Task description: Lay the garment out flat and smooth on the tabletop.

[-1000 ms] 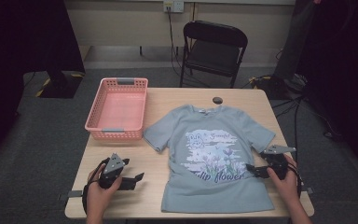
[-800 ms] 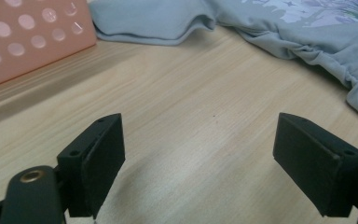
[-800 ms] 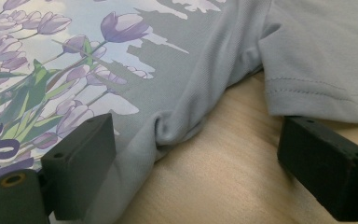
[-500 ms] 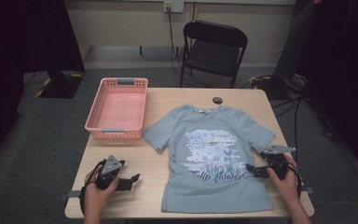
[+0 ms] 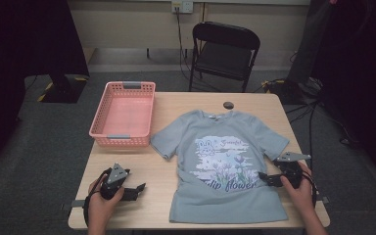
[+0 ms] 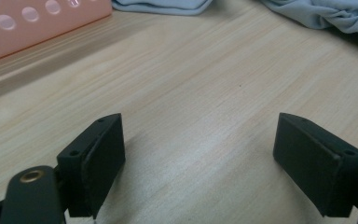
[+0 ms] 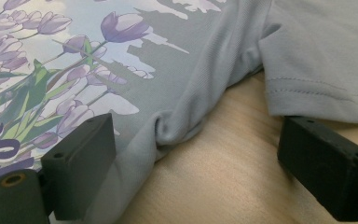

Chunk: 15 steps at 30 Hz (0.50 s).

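A light blue T-shirt (image 5: 225, 161) with a purple flower print lies flat, front up, in the middle of the wooden table (image 5: 176, 105). My right gripper (image 5: 263, 177) is open at the shirt's right side edge, just below the right sleeve. In the right gripper view the bunched side seam of the shirt (image 7: 177, 126) lies between the jaws of the gripper (image 7: 196, 168), and the sleeve (image 7: 321, 56) lies ahead on the right. My left gripper (image 5: 139, 189) is open over bare wood, left of the shirt. Nothing is between its jaws (image 6: 198, 158).
A pink plastic basket (image 5: 124, 113) stands at the table's back left, and its wall (image 6: 28, 21) is seen ahead of the left gripper. A small dark round object (image 5: 228, 105) lies near the shirt's collar. A black folding chair (image 5: 225, 51) stands behind the table.
The left hand and its gripper have shifted very slightly toward the near edge. The right gripper and the shirt have not moved.
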Motion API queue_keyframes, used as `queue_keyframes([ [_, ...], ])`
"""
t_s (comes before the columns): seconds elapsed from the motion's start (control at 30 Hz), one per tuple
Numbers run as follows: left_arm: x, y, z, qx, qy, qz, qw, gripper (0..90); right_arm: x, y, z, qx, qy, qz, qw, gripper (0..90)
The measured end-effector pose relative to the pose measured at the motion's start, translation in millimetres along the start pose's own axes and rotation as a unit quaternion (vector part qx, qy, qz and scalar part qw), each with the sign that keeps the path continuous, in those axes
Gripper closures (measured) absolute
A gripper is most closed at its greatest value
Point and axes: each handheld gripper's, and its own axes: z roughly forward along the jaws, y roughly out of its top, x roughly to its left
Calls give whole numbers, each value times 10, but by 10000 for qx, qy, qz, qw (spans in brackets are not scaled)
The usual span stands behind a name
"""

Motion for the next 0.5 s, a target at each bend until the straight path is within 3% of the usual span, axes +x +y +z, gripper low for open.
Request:
queue_keyframes([
  [0.5,12,-29,5,-88,17,12,10000,143,0,0,0,1,2,-4,10000,103],
])
